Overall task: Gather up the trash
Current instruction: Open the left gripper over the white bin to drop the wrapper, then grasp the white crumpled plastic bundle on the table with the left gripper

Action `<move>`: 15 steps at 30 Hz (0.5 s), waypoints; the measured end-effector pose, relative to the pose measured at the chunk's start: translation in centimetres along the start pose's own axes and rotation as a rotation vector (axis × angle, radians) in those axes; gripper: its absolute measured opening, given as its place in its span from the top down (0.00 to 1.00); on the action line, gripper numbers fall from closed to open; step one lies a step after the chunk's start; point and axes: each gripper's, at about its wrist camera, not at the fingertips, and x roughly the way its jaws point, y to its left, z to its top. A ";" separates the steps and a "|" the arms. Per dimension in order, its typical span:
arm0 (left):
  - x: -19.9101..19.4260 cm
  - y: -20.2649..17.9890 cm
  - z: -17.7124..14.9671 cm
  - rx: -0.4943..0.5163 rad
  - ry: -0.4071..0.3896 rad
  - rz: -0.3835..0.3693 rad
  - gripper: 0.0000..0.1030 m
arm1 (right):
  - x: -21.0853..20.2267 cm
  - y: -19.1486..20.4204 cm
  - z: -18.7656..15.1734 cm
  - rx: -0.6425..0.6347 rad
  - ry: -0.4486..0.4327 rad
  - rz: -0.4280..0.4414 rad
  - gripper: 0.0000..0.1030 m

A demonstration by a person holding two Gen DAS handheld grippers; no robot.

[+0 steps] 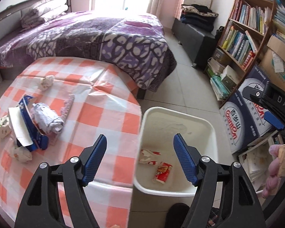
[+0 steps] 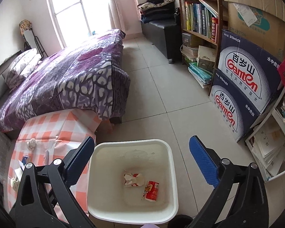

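A purple-patterned bed (image 2: 66, 79) lies behind the checked table (image 1: 96, 114), where several crumpled papers and a blue carton (image 1: 31, 125) remain. Beside the table stands a white bin (image 2: 172, 180) holding two wrappers (image 2: 152, 190). Two Ganten boxes (image 2: 243, 87) are stacked nearby. The left gripper (image 1: 140, 144) and right gripper (image 2: 142, 146) both gape wide, empty.
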 end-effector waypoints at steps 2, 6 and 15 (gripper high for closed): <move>0.1 1.7 -0.1 -0.012 0.007 0.064 0.28 | 0.2 1.4 -0.4 -0.027 0.007 0.002 0.07; 0.5 5.9 -0.3 -0.069 0.037 0.161 0.24 | 0.6 4.0 -1.2 -0.066 0.037 0.020 0.07; 0.8 15.2 -1.8 -0.171 0.126 0.346 0.20 | 1.2 10.3 -3.4 -0.153 0.099 0.088 0.07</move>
